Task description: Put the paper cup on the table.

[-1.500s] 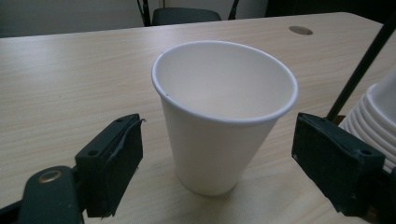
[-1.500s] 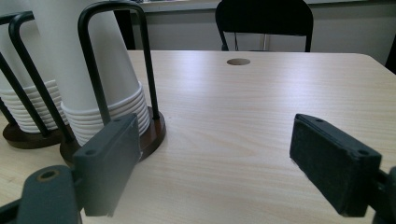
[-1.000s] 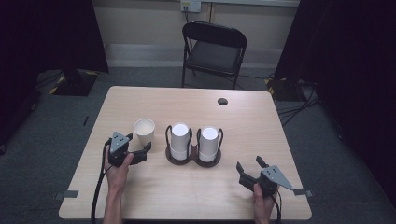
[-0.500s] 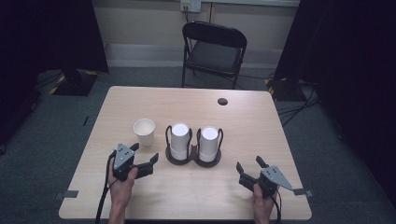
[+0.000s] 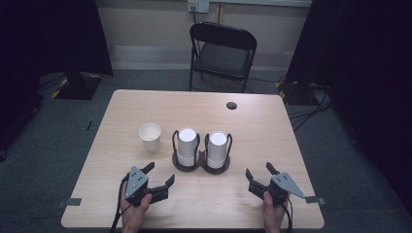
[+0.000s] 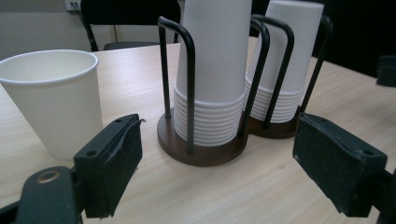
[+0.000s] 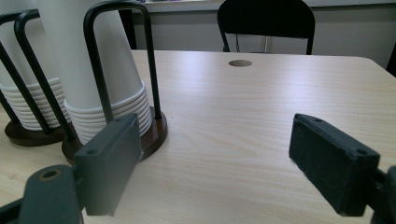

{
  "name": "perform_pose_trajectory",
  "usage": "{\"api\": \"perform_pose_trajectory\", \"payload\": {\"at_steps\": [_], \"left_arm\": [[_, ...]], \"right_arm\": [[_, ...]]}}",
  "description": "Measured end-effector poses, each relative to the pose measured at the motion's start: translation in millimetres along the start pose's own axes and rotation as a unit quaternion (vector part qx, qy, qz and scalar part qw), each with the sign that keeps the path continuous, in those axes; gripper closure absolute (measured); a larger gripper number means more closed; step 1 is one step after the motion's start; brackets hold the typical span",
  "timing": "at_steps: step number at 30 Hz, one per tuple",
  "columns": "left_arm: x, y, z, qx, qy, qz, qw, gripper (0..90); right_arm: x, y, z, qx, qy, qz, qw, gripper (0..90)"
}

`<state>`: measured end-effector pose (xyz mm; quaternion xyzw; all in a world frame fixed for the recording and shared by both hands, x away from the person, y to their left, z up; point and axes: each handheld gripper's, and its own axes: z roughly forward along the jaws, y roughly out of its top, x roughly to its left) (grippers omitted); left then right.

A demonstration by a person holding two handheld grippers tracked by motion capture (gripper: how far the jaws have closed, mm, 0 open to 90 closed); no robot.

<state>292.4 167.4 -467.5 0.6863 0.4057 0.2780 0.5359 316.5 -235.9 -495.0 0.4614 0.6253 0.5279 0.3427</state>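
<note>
A single white paper cup stands upright on the table, left of a dark wire cup holder. The holder carries two upside-down stacks of white cups. My left gripper is open near the table's front edge, pointing at the holder, with nothing between its pads. My right gripper rests open at the front right, empty, its view showing the nearer stack to its left.
The wooden table has a round cable hole at the back right. A black folding chair stands behind the table. Cables trail from both grippers over the front edge.
My left gripper has drawn back from beside the single cup toward the front edge and slightly right, still open. The cup stays standing. My right gripper has not moved.
</note>
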Motion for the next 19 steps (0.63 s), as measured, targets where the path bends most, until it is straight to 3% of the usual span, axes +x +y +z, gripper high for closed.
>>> {"api": "perform_pose_trajectory", "payload": {"at_steps": [5, 10, 13, 15, 16, 19], "left_arm": [[-10.3, -8.6, 6.1, -0.007, 0.008, -0.01, 0.9999, 15.8], [-15.9, -17.6, 16.8, -0.015, 0.028, 0.002, 0.9995, 15.6], [-14.4, -23.1, 21.6, -0.013, 0.013, -0.01, 0.9998, 15.5], [-15.7, -24.6, 20.6, -0.024, 0.019, -0.011, 0.9995, 15.6], [-15.8, -24.9, 20.4, -0.023, 0.012, -0.017, 0.9995, 15.4], [-19.0, -25.0, 20.1, -0.022, 0.017, -0.001, 0.9996, 15.6]], "right_arm": [[0.2, 0.1, 0.3, 0.002, 0.0, -0.002, 1.0, 16.2], [0.2, 0.1, 0.3, 0.001, 0.001, -0.002, 1.0, 16.3], [0.0, 0.2, 0.6, 0.003, 0.002, -0.002, 1.0, 16.3], [-0.3, 0.3, 1.0, 0.006, 0.007, -0.001, 1.0, 16.6], [-0.4, 0.5, 1.2, 0.007, 0.01, -0.001, 0.9999, 16.6], [0.0, 0.9, 2.3, 0.014, 0.01, -0.001, 0.9999, 16.6]]}}
